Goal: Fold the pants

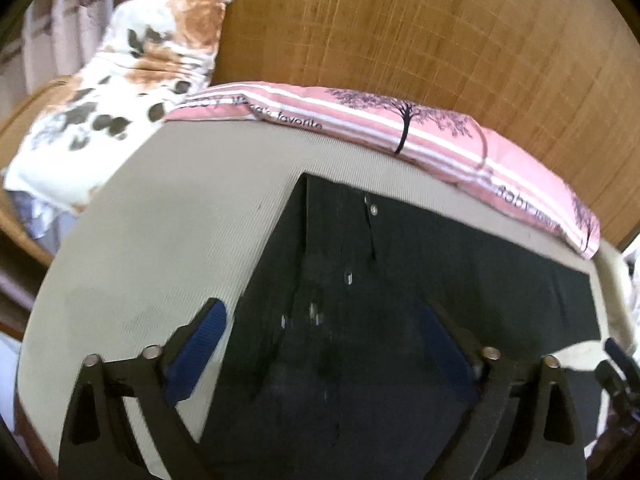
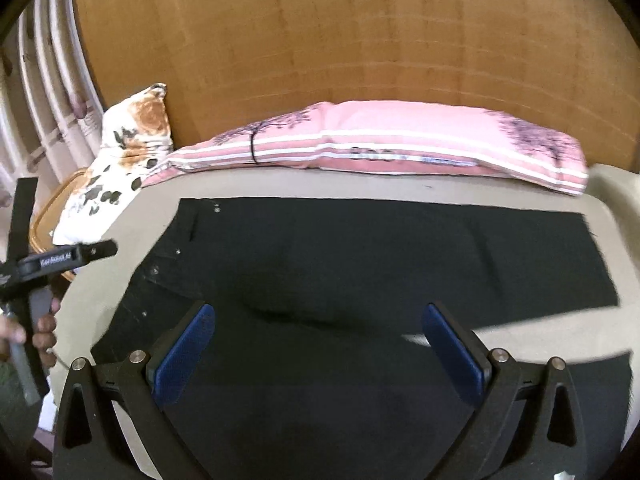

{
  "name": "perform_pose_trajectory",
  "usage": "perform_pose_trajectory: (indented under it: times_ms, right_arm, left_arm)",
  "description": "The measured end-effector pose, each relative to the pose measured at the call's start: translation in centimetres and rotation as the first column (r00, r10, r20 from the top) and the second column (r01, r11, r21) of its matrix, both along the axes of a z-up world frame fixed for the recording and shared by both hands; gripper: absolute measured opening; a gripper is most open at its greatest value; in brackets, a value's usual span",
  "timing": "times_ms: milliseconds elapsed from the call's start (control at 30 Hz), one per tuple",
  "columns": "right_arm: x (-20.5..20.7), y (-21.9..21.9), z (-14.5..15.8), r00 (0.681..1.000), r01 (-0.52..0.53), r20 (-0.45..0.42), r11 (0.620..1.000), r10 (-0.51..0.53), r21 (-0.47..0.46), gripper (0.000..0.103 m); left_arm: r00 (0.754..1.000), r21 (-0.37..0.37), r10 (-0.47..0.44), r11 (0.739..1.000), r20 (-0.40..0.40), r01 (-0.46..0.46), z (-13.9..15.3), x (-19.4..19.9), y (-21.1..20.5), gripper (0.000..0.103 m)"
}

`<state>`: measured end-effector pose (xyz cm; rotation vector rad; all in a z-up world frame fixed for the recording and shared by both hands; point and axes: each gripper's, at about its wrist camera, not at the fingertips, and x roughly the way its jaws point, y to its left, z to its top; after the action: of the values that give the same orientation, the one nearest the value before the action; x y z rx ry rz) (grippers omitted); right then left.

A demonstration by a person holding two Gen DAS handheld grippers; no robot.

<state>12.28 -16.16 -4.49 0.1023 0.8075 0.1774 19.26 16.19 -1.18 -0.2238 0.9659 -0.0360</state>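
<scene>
The left gripper (image 1: 322,322) is seen with its jaws spread wide; nothing is clamped between them. Its blue, ribbed pads (image 1: 198,354) are framed by black, angular finger arms fixed with small silver pins. One pad is set over the beige sheet (image 1: 160,216), the other over the black pants (image 1: 400,280); whether the cloth is touched cannot be told.

The right gripper (image 2: 318,344) is likewise held wide apart, with nothing gripped. Both of its blue pads (image 2: 182,360) are seen above the dark cloth, and contact cannot be judged.

The pants (image 2: 340,256) are laid flat on the bed, spread lengthwise below the pillows. The fabric is matte and dark, with small metal rivets and a seam visible near the waist end at the left; a shallow crease is seen across the middle, and a frayed hem at the right end.

The sheet is finely ribbed in texture. A long pink pillow (image 2: 400,140), striped in white and printed with dark trees and lettering, is laid along a smooth wooden headboard (image 2: 320,40). A floral pillow (image 1: 132,92) in white, orange and grey is propped at the left. In the right wrist view, a hand (image 2: 38,330) is seen at the left edge, wrapped round a grey handle.
</scene>
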Motion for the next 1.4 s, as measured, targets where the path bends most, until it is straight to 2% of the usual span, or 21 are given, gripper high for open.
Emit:
perform_pose_trajectory:
  times_ms: [67, 133, 267, 300, 367, 500, 667, 733, 767, 933, 1100, 1200, 1300, 1400]
  right_arm:
    - [1.9, 0.6, -0.5, 1.000, -0.022, -0.015, 1.000, 0.022, 0.009, 0.103]
    - [3.8, 1.1, -1.0, 0.999, -0.041, -0.030, 0.999, 0.042, 0.018, 0.103]
    - [7.2, 1.6, -2.2, 0.997, -0.047, -0.064, 0.998, 0.049, 0.031, 0.103]
    - [7.8, 1.7, -2.6, 0.997, -0.045, -0.069, 0.998, 0.047, 0.034, 0.103]
    - [9.3, 1.8, -3.3, 0.996, -0.038, -0.084, 0.998, 0.042, 0.042, 0.103]
    - [11.8, 2.0, -4.8, 0.994, -0.039, -0.102, 0.998, 0.043, 0.040, 0.103]
    - [14.2, 2.1, -6.2, 0.991, -0.055, -0.119, 0.998, 0.059, 0.032, 0.103]
    - [15.2, 2.3, -6.6, 0.990, -0.064, -0.123, 0.998, 0.067, 0.029, 0.103]
    - [15.7, 2.3, -6.8, 0.989, -0.070, -0.126, 0.997, 0.074, 0.032, 0.103]
    - [18.4, 2.5, -7.9, 0.972, -0.173, -0.151, 0.983, 0.181, 0.064, 0.103]
    - [21.9, 2.7, -9.3, 0.925, -0.305, -0.220, 0.951, 0.310, 0.055, 0.103]
    - [23.5, 2.5, -9.5, 0.895, -0.377, -0.237, 0.925, 0.378, 0.051, 0.103]
    - [24.9, 2.1, -9.6, 0.865, -0.437, -0.249, 0.898, 0.436, 0.052, 0.103]
    - [26.0, 1.9, -9.7, 0.823, -0.500, -0.268, 0.863, 0.501, 0.074, 0.103]
  left_arm:
    - [1.000, -0.044, -0.017, 0.999, -0.016, 0.016, -0.7, 2.3, 0.9, 0.084]
    - [0.998, -0.099, -0.041, 0.994, -0.043, 0.036, -1.7, 4.7, 1.7, 0.074]
    - [0.987, -0.286, -0.092, 0.957, -0.130, 0.051, -4.9, 9.5, 3.3, 0.058]
    - [0.985, -0.319, -0.089, 0.947, -0.151, 0.037, -5.7, 10.5, 3.6, 0.052]
    - [0.979, -0.371, -0.095, 0.929, -0.183, 0.021, -7.2, 12.2, 4.1, 0.047]
    - [0.974, -0.401, -0.091, 0.916, -0.206, 0.001, -9.2, 14.4, 4.6, 0.046]
    - [0.970, -0.470, -0.143, 0.882, -0.195, 0.035, -10.3, 16.1, 4.4, 0.042]
    - [0.971, -0.476, -0.160, 0.878, -0.178, 0.058, -10.2, 16.9, 4.1, 0.034]
    - [0.971, -0.481, -0.166, 0.875, -0.174, 0.063, -10.3, 17.4, 4.1, 0.034]
    - [0.972, -0.515, -0.177, 0.854, -0.153, 0.074, -10.6, 19.1, 3.9, 0.034]
    - [0.978, -0.543, -0.162, 0.837, -0.128, 0.068, -11.4, 19.3, 3.2, 0.033]
    - [0.988, -0.540, -0.118, 0.840, -0.102, 0.044, -11.3, 18.7, 3.4, 0.011]
    - [0.994, -0.566, -0.095, 0.823, -0.057, 0.046, -10.7, 17.7, 3.8, 0.009]
    - [0.995, -0.575, -0.099, 0.813, 0.024, 0.094, -8.9, 16.4, 3.3, 0.008]
